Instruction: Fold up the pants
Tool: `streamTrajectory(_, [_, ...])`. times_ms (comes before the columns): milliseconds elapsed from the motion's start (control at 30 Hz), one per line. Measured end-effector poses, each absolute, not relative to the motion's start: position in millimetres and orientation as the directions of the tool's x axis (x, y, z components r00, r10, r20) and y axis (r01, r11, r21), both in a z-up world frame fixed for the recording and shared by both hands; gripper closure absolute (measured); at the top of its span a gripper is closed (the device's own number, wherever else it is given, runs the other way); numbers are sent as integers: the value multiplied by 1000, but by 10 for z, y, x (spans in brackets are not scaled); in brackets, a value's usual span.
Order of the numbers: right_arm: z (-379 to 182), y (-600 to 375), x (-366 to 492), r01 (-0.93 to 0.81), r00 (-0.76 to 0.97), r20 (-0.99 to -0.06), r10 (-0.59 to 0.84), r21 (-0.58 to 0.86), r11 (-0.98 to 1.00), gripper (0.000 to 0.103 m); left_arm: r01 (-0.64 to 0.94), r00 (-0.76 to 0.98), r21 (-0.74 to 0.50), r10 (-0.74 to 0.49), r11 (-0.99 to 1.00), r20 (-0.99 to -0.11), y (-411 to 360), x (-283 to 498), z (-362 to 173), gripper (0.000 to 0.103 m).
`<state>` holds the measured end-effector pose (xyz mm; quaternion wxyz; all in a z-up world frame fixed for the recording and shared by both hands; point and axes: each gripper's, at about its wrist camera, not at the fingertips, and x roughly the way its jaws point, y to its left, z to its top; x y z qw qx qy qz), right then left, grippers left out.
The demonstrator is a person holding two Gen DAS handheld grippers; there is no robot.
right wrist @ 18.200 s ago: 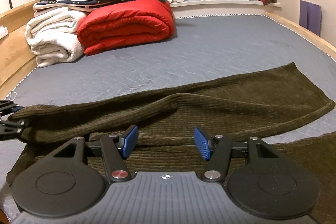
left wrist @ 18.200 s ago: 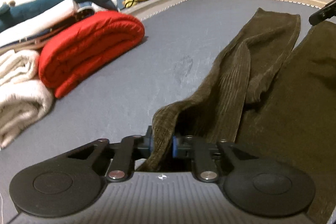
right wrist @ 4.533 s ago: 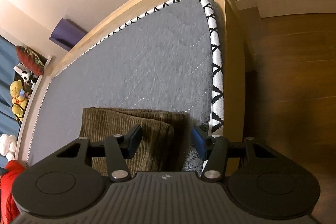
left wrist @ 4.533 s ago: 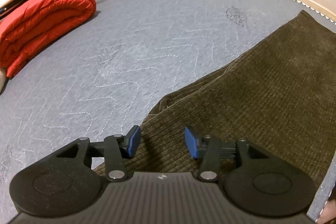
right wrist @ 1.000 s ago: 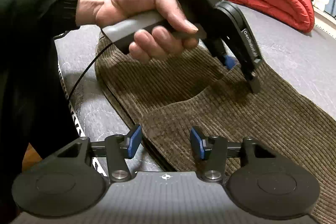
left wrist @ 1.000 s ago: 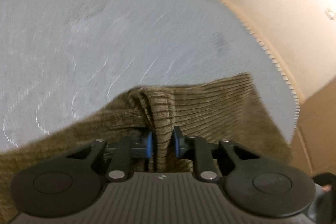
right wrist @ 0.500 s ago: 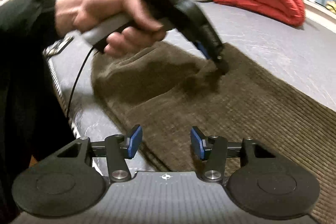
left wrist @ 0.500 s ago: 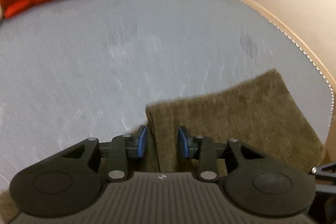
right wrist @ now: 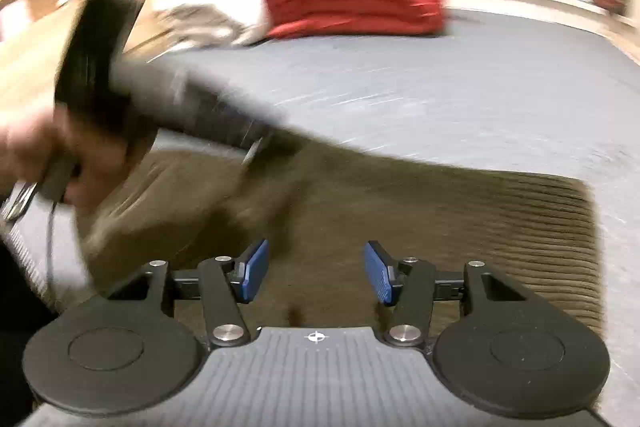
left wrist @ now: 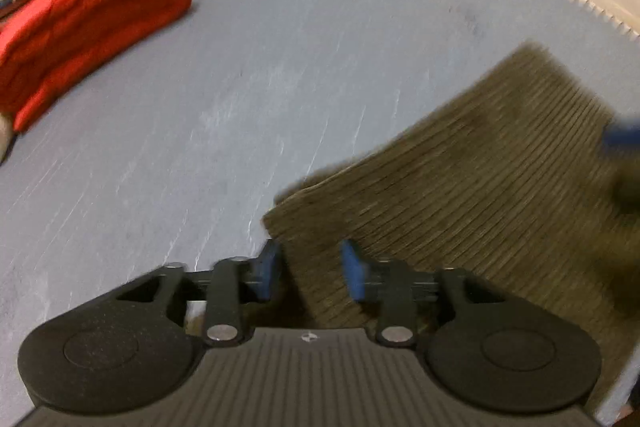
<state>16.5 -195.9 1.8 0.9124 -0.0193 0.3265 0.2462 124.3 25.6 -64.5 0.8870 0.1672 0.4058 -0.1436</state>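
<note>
The grey mattress [left wrist: 280,75] fills both views. The folded olive pants [left wrist: 480,195] lie at lower right of the left view. The left gripper [left wrist: 308,269], jaws just spreading, straddles their corner without pinching. The right gripper [right wrist: 316,271] hangs spread above them.

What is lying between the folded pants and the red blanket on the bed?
Nothing: bare grey mattress separates pants from red blanket, in the left wrist view.
</note>
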Motion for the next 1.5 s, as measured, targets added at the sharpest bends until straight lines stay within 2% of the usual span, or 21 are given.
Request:
streamTrajectory(133, [26,-2229,256,-255,737,-632,241,71,964,39,390,674,197,-133,899,-726,284,1081,-416,58])
streamTrajectory(233, [-31,-2515,276,-85,732,-671,122,88,992,38,430,687,150,-215,890,-695,333,910,-206,57])
streamTrajectory(333, [-103,-2812,270,42,702,-709,64,130,991,35,499,652,137,-267,856,-709,279,745,-193,53])
streamTrajectory(433, [-166,-3056,198,132,685,-728,16,146,981,35,577,574,119,-297,808,-763,204,647,-402,53])
streamTrajectory(500, [-205,-3174,160,174,671,-741,-2,155,972,33,612,489,104,-272,784,-829,180,641,-673,52])
streamTrajectory(567, [-247,-3239,187,203,652,-758,-5,168,965,29,624,509,164,-239,764,-827,167,541,-814,38])
streamTrajectory(700, [-384,-3263,255,205,600,-799,33,193,959,28,583,510,119,-249,803,-823,270,639,-711,37])
streamTrajectory(800, [-460,-3230,272,183,585,-809,47,189,965,25,573,536,134,-247,809,-807,268,626,-636,36])
streamTrajectory(933, [-542,-3277,293,187,560,-821,112,257,948,26,579,540,136,-253,804,-803,220,598,-620,35])
streamTrajectory(1200, [-458,-3155,230,97,570,-812,128,221,970,52,534,590,125,-262,836,-764,282,660,-459,35])
streamTrajectory(1267, [-438,-3169,220,89,576,-806,136,227,970,65,518,601,111,-269,848,-753,309,683,-418,35])
streamTrajectory(1367, [-346,-3146,189,71,599,-789,137,223,972,79,496,619,92,-277,863,-735,352,698,-354,35])
streamTrajectory(1500, [-77,-2891,48,-54,692,-712,122,117,992,83,483,621,26,-322,875,-715,374,716,-300,35])
